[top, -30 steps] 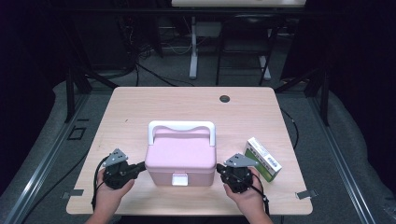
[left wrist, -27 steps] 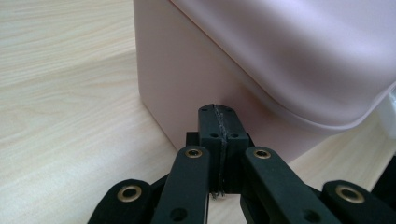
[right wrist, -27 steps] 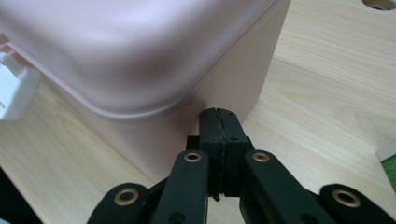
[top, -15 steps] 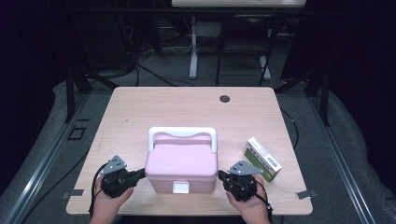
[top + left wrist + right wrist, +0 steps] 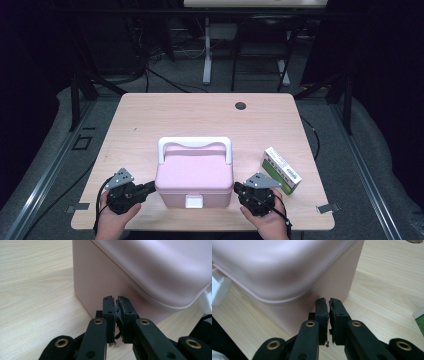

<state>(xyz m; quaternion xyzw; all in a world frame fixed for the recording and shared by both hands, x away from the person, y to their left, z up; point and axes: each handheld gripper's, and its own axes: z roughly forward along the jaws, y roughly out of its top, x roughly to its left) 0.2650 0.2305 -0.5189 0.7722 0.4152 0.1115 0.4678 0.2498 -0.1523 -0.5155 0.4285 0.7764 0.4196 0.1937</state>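
Note:
A pink lidded box (image 5: 192,172) with a white handle (image 5: 195,142) and a white front latch (image 5: 194,201) stands near the table's front edge. My left gripper (image 5: 150,189) lies at its left side wall and my right gripper (image 5: 237,190) at its right side wall. In the left gripper view the pads (image 5: 117,298) point at the box's corner (image 5: 140,270). In the right gripper view the pads (image 5: 329,300) sit just short of the pink wall (image 5: 287,265). Both pairs of jaws have just been opening by a hair. The pads still stand almost together, with nothing between them.
A green and white carton (image 5: 282,170) lies to the right of the box, just beyond my right gripper; its corner (image 5: 419,321) shows in the right gripper view. The wooden table (image 5: 200,115) has a round cable hole (image 5: 241,105) at the back.
The pink box and both grippers have shifted a little toward the near edge of the table. The carton has stayed where it was.

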